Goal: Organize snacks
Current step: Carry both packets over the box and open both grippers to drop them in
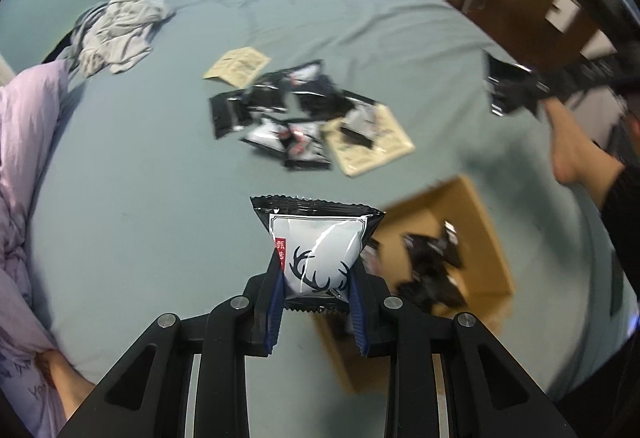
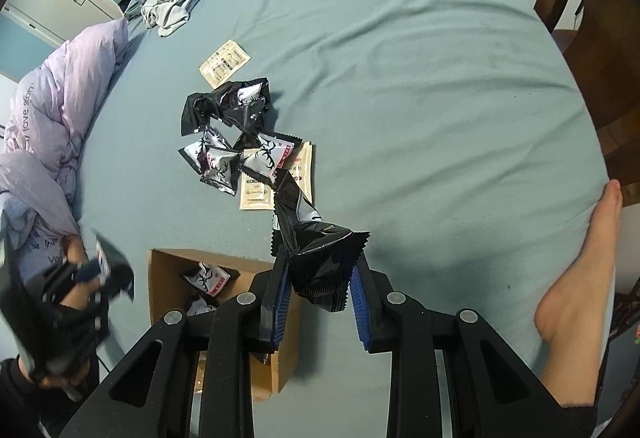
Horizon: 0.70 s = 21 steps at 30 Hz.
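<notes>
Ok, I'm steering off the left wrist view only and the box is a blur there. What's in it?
Observer: The right wrist view shows the cardboard box sharply, open-topped, with antler-print packets inside.
Operator: And the right gripper's packet?
Observer: The right gripper is shut on a crumpled black packet, shiny back side showing.
Operator: Anything near the bed's right edge?
Observer: A bare foot rests on the sheet there, apart from the loose pile of packets.
</notes>
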### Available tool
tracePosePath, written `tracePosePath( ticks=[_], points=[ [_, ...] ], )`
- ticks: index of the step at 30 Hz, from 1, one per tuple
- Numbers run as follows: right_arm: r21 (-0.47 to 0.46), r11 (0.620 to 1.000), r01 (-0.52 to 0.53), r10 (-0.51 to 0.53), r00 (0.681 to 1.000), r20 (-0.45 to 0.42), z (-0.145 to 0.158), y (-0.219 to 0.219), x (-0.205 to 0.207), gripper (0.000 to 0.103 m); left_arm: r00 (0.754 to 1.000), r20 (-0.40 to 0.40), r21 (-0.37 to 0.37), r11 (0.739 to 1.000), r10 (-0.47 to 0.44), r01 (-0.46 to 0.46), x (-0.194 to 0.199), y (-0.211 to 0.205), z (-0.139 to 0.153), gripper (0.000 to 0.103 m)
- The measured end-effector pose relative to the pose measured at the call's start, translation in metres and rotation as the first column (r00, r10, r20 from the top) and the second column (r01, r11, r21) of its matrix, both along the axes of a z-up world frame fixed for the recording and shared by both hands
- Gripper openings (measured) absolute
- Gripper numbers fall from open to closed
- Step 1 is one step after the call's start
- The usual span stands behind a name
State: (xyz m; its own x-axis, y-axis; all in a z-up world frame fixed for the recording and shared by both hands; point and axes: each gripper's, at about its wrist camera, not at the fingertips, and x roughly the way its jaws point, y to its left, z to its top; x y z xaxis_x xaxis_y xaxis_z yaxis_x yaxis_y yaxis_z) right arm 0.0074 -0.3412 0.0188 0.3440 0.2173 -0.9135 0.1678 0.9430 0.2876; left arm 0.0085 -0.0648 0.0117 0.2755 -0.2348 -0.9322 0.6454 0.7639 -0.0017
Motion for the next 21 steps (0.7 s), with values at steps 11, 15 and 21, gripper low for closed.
tracePosePath(
  ticks=[11, 15, 21],
  points=[
    [-0.072, 0.994, -0.078, 0.078, 0.997, -0.005, 0.007, 0.026, -0.006, 0.025, 0.996, -0.023, 0.092, 0.992, -0.081, 0.083, -0.049, -0.012, -0.031, 0.028],
    [-0.069, 0.991, -0.115, 0.115, 0.993, -0.003, 0.008, 0.036, -0.008, 0.025, 0.995, -0.030, 0.125, 0.987, -0.097, 0.100, -0.059, -0.015, -0.045, 0.028],
    [-0.070, 0.986, -0.153, 0.152, 0.988, -0.011, 0.006, 0.048, -0.008, 0.025, 0.991, 0.017, 0.152, 0.980, -0.132, 0.128, -0.072, -0.022, -0.052, 0.028]
  ],
)
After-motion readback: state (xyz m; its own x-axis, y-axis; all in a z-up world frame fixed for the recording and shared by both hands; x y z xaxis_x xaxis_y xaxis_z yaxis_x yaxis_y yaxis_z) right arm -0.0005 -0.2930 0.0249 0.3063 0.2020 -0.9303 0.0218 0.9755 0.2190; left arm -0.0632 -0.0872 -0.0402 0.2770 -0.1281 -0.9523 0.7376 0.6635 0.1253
